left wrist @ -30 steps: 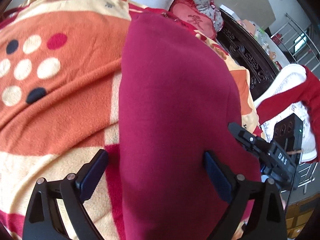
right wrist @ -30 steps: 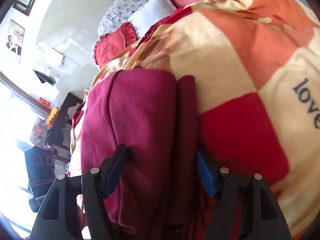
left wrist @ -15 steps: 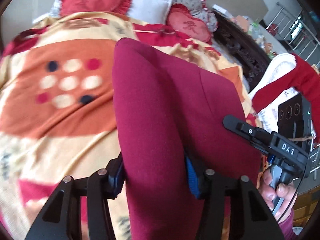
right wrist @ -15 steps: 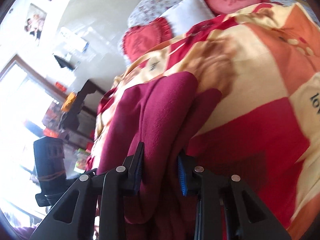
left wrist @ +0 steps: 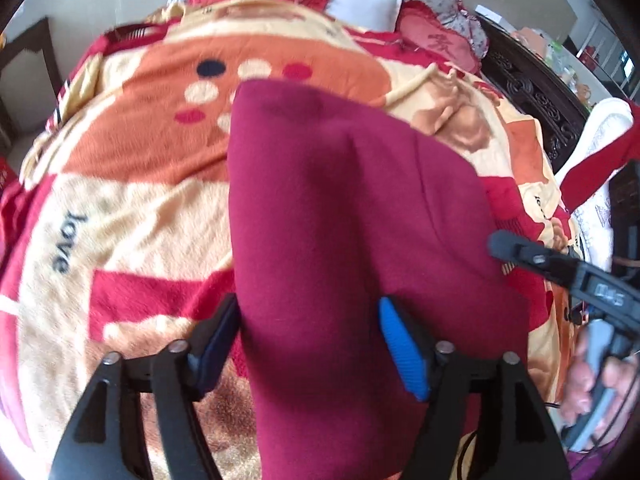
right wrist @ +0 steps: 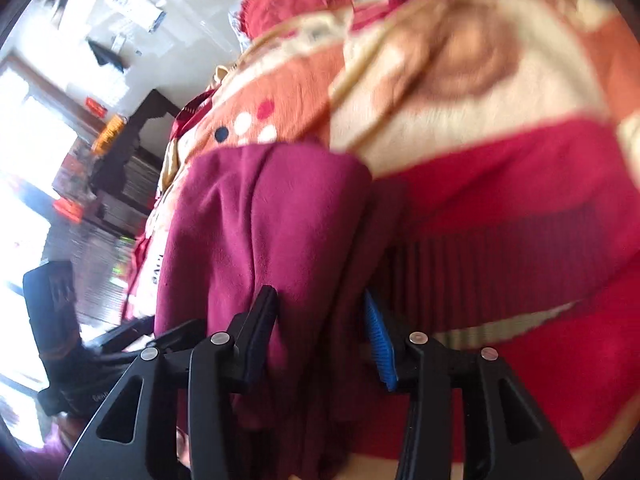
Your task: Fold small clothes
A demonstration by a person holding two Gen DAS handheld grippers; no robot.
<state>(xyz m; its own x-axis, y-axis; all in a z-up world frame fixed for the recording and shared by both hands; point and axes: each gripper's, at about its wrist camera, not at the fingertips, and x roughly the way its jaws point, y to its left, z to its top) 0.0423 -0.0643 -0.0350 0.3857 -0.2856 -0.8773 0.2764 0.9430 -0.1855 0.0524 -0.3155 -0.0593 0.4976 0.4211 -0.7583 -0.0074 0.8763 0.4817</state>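
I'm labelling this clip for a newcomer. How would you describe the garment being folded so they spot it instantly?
Start from the big orange, cream and red fleece blanket covering the bed. On it lies a plain maroon fleece garment, pinched by the left gripper and right gripper. Unlike the patterned blanket, it is one solid dark colour.

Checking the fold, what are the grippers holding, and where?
Both the left gripper and right gripper clamp the maroon fleece garment by its bunched near edge.
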